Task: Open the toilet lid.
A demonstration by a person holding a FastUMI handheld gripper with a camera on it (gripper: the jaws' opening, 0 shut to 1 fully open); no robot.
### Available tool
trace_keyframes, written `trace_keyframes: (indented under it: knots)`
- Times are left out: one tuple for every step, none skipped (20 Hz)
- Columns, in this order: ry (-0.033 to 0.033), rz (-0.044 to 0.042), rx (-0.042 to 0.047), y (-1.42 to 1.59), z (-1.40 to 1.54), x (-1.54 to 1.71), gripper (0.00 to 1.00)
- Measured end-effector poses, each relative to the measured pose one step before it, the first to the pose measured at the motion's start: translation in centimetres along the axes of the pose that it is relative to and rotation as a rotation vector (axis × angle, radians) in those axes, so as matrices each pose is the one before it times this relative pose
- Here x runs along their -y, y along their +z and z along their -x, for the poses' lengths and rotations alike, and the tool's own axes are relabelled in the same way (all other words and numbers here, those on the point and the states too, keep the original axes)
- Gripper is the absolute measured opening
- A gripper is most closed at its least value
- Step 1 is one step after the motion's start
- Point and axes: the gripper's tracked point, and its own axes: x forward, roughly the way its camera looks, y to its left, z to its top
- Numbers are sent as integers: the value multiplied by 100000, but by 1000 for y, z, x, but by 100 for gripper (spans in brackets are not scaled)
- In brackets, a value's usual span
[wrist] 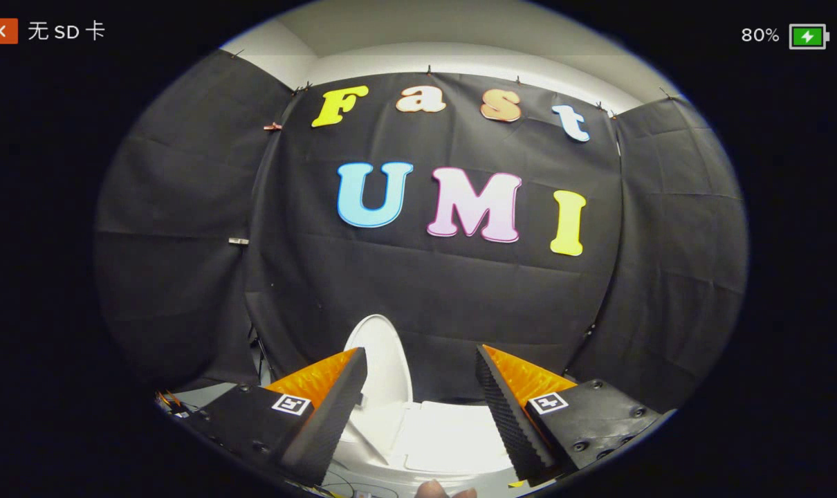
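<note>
The white toilet (391, 449) sits low, just beyond and below my fingers. Its oval lid (384, 360) stands raised and nearly upright, right beside the tip of the left finger (335, 401). A flat white tank top (453, 432) lies between the two fingers, in front of the black cloth wall. My gripper (420, 351) is open, the fingers stand wide apart, and nothing is held between them. The right finger (505, 408) is clear of the lid.
Black cloth walls (183, 242) close in the booth on three sides right behind the toilet. Cables (173, 404) lie on the floor at the left. Part of a person's hand (436, 490) shows beneath the fingers.
</note>
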Motion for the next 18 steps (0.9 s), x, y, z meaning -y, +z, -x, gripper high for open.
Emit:
trace_keyframes:
  knots:
    - [-962,110,421,184,601,1217,98]
    - [-744,-158,584,192,415,1094,99]
    - [-884,-469,685,254,709,1168,98]
    - [-701,-279,865,262,554,930,99]
    - [-1167,-11,704,211,622,1105,99]
    - [-1378,165,719,205,623,1227,98]
    - [-1374,-49,744,251,589,1175,98]
    - [-985,-355,760,327,556,855,98]
    - [-975,-431,1304,442,551,1031,98]
    - [-1076,-187,902,304,415,1025,98]
    - [-1047,-51,649,174,395,907,98]
    - [-1257,-88,585,213,270,925,98]
    - [-994,134,456,180,365,833,99]
    - [-771,280,151,-90,274,733,98]
    - [-815,62,-29,-105,271,744,98]
    - [-987,-101,275,-110,293,727,98]
    - [-1006,-428,-128,-143,274,722,98]
    - [-617,-672,79,-106,393,609,98]
